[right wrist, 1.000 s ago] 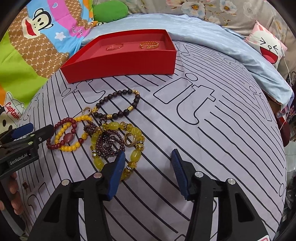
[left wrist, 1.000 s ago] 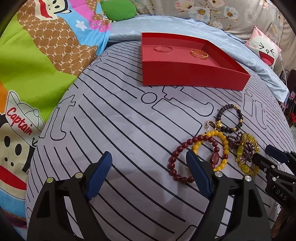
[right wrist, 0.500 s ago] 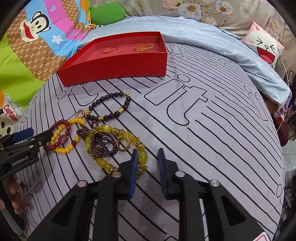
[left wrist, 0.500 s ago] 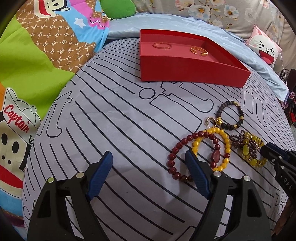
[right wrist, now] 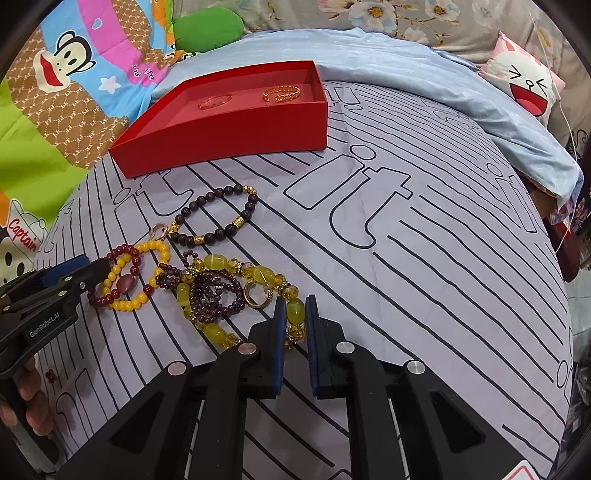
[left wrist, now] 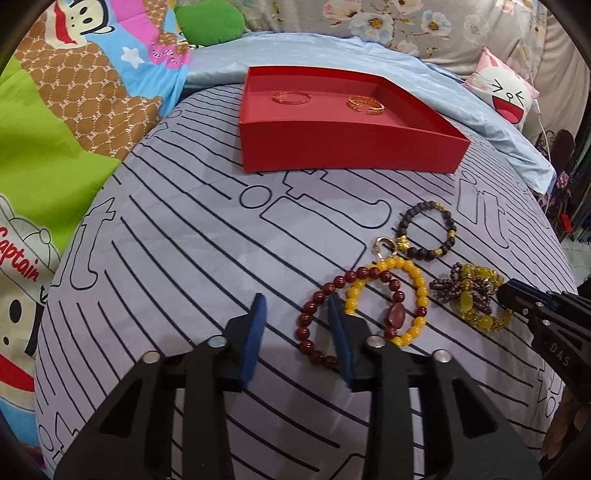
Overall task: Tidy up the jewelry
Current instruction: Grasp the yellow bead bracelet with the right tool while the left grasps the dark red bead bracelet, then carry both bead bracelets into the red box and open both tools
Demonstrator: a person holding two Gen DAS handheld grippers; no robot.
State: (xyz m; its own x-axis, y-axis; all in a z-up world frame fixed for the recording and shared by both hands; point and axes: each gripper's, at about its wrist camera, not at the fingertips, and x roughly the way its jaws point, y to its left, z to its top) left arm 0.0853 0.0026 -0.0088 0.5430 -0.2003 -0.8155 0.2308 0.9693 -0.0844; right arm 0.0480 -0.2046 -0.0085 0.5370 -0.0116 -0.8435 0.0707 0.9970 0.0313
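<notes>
A red box (left wrist: 347, 147) (right wrist: 229, 125) at the back holds two gold bangles (left wrist: 365, 104). On the striped sheet lie a dark red bracelet (left wrist: 314, 321), a yellow bead bracelet (left wrist: 413, 280), a dark bead bracelet (left wrist: 424, 232) and a tangle of yellow-green and purple beads (right wrist: 221, 284). My right gripper (right wrist: 294, 314) is closed on a yellow-green bead (right wrist: 295, 308) of the chunky bracelet. My left gripper (left wrist: 297, 332) is part open, its right finger inside the red bracelet's loop.
A cartoon monkey quilt (left wrist: 74, 110) lies to the left, a light blue blanket (right wrist: 424, 85) and a cartoon face pillow (left wrist: 506, 92) at the back right. A green cushion (right wrist: 210, 31) is at the back. The bed edge drops off at the right.
My right gripper has closed from wide open onto the yellow-green bead. My left gripper has narrowed and shifted right onto the red bracelet.
</notes>
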